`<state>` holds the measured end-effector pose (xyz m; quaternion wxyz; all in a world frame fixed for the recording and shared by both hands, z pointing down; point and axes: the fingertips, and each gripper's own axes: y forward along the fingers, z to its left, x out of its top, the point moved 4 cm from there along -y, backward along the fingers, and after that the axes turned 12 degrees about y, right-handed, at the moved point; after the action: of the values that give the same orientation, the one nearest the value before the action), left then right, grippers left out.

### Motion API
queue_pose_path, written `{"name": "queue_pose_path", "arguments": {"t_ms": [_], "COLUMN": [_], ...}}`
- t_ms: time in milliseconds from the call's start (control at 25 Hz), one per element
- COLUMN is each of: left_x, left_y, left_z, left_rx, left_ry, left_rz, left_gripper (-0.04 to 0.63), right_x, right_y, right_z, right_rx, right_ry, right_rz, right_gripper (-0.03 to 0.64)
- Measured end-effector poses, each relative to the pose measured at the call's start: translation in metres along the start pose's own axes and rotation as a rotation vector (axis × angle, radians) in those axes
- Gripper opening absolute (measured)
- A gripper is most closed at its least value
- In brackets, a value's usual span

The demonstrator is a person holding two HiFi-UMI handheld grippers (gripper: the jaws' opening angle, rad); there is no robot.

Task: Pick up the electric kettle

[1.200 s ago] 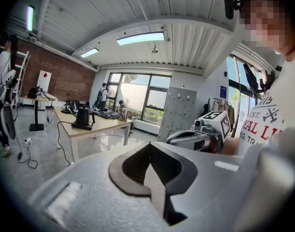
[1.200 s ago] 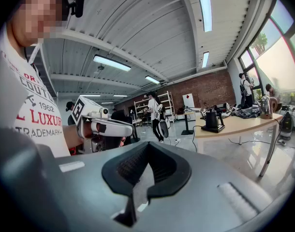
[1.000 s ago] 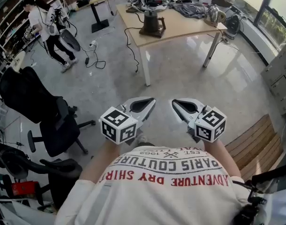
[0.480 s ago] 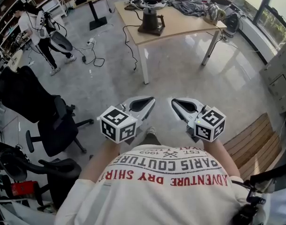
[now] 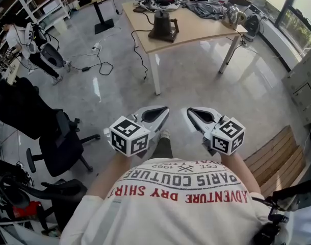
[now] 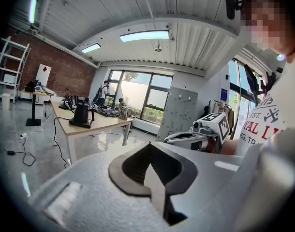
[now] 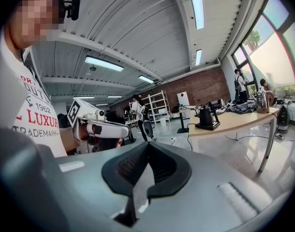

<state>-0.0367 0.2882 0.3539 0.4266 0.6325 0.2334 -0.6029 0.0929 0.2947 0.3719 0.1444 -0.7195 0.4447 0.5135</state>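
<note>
Kettle (image 5: 162, 24) is seen upright on the table (image 5: 196, 29), toward its left end. A cord (image 5: 140, 55) is hung over the table's near edge to the floor. Left gripper (image 5: 164, 109) and right gripper (image 5: 190, 111) are held side by side, well short of the table and pointed toward it. Both sets of jaws are clenched together, with nothing gripped. A chair (image 5: 58, 142) is noted well apart from the table, on its left side.

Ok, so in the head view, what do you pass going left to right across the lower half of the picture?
Black office chair → left gripper → right gripper → wooden slatted platform.
</note>
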Motion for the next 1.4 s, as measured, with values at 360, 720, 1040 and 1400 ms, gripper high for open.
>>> {"name": "queue_pose_path", "arguments": {"t_ms": [360,720,1040,1400], "left_x": [-0.005,0.016,0.037,0.034], "left_y": [0.045,0.106,0.153,0.174], "left_z": [0.082,0.225,0.326,0.365], "left_rx": [-0.014,-0.015,-0.032,-0.032], "left_ry": [-0.044,-0.083,-0.074,-0.094], "left_rz": [0.032,0.059,0.047,0.032], "left_gripper": [0.001,0.002,0.002,0.002], "right_x": [0.024,0.079,0.140,0.154], "right_y": [0.062,0.156,0.223,0.239], "right_z": [-0.068,-0.157,-0.222,-0.253], "right_rx": [-0.032,-0.074,-0.117,-0.161], "right_ry": [0.039,0.091,0.045,0.041], "right_rz": [0.019,0.050,0.034,0.023], "right_gripper": [0.000,0.000,0.000,0.000]}}
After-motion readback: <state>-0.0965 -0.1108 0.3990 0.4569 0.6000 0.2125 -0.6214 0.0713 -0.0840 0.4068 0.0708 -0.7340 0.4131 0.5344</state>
